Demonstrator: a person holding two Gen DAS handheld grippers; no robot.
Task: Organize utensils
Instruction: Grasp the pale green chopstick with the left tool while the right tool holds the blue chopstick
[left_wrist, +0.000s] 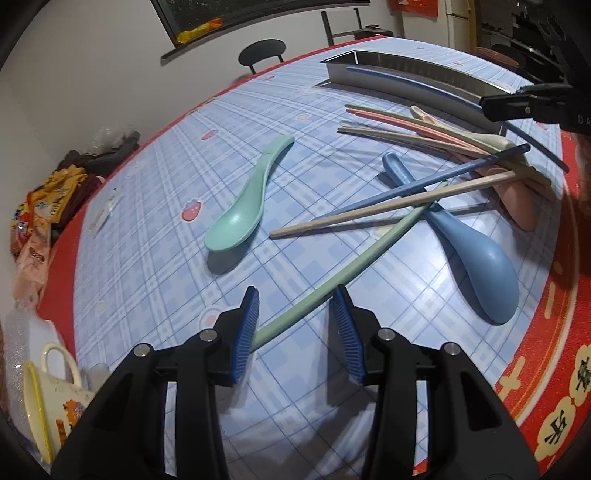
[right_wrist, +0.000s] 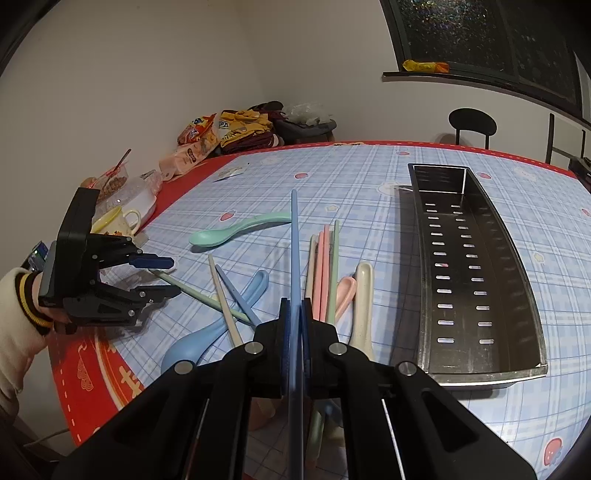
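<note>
My left gripper (left_wrist: 296, 291) stands open low over the table, with the near end of a pale green chopstick (left_wrist: 354, 258) lying between its blue pads (left_wrist: 245, 332). In the right wrist view the left gripper (right_wrist: 174, 277) straddles that same green chopstick (right_wrist: 192, 288). My right gripper (right_wrist: 294, 302) is shut on a blue chopstick (right_wrist: 294, 240), held above the table. The left wrist view shows this right gripper (left_wrist: 487, 105) by the empty slotted metal tray (left_wrist: 406, 64), with its blue chopstick (left_wrist: 424, 83) along the tray's side. The tray (right_wrist: 469, 295) lies to the right.
Loose on the checked cloth lie a green spoon (left_wrist: 240, 210), a blue spoon (left_wrist: 476, 266), a beige chopstick (left_wrist: 369, 212), another blue chopstick (left_wrist: 424, 182) and a bunch of pink, green and cream utensils (right_wrist: 325, 266). A mug (right_wrist: 118, 219) and snack bags (right_wrist: 207, 136) sit at the table's edge.
</note>
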